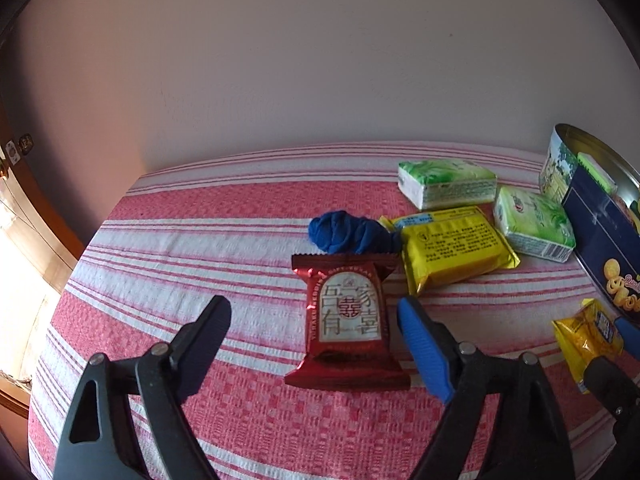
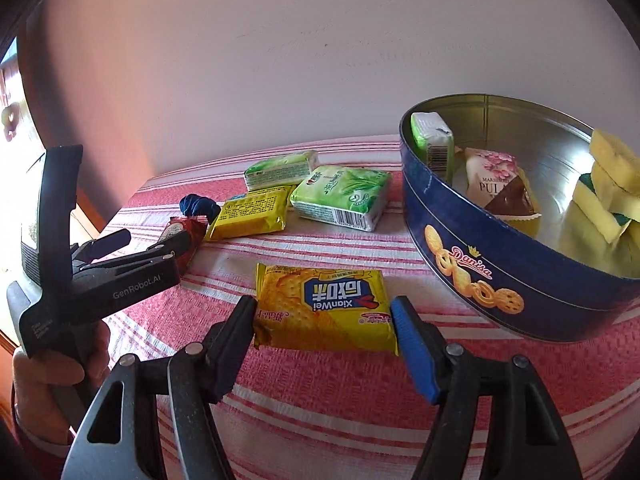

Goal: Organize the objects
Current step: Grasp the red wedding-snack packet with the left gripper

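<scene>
Blue tin [image 2: 480, 264] sits at two o'clock of the right gripper [image 2: 323, 312], whose jaws pinch the yellow biscuit pack [image 2: 326, 308]; lift it clear of the rim. Left gripper [image 1: 314, 320] straddles the red packet [image 1: 346, 320] at twelve o'clock, jaws apart, so centre before squeezing.

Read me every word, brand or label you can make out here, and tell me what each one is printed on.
"Danisa": blue cookie tin.
"XianWei", upside down: yellow cracker packet between the right gripper's fingers.
"GenRobot.AI": left gripper.
"PUL", cut off, with "MARSH" above: pink and white packet in the tin.
Chinese characters: red packet.
Fine print on the other yellow packet and green tissue packs: too small.
</scene>
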`<state>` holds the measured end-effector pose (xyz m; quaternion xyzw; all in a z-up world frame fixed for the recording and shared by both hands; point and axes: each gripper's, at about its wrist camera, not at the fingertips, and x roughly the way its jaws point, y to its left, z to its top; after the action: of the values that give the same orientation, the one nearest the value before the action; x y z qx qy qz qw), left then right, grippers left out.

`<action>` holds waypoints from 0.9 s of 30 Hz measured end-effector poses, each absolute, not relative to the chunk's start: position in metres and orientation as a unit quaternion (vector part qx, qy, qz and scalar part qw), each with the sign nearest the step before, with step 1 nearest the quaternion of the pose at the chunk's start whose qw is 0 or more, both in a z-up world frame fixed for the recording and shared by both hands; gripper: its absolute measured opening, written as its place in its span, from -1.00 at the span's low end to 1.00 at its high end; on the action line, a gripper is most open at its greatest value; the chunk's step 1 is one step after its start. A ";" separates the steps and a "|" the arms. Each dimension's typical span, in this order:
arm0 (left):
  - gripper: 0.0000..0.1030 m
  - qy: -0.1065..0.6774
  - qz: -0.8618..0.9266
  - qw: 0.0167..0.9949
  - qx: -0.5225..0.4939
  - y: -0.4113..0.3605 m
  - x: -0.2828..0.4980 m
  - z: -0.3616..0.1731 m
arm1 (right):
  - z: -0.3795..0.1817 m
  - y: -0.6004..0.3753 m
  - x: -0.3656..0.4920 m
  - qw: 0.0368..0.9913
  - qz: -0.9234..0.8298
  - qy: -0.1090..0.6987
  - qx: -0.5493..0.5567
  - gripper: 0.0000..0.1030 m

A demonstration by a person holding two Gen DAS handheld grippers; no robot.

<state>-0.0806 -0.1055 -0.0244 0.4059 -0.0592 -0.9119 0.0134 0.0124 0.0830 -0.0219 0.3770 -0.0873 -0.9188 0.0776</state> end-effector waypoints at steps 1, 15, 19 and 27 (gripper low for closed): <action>0.56 -0.054 -0.907 0.015 0.417 -0.108 -0.084 -0.028 | -0.021 0.082 0.014 0.079 -0.920 -0.086 0.375 0.37; -0.19 0.019 -0.952 0.043 0.303 -0.132 -0.043 0.002 | -0.002 0.081 0.026 0.082 -0.944 -0.076 0.310 0.33; -0.19 -0.011 -0.967 0.062 0.248 -0.115 -0.026 0.013 | 0.012 0.085 0.034 0.090 -0.956 -0.077 0.270 0.02; -0.19 -0.014 -0.968 0.056 0.244 -0.110 -0.027 0.017 | 0.014 0.109 0.022 0.118 -0.940 -0.124 0.294 0.06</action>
<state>-0.0270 -0.1100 0.0169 0.2441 -0.0139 -0.9680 0.0563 0.0222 0.1090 0.0139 0.2943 -0.1241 -0.9403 0.1178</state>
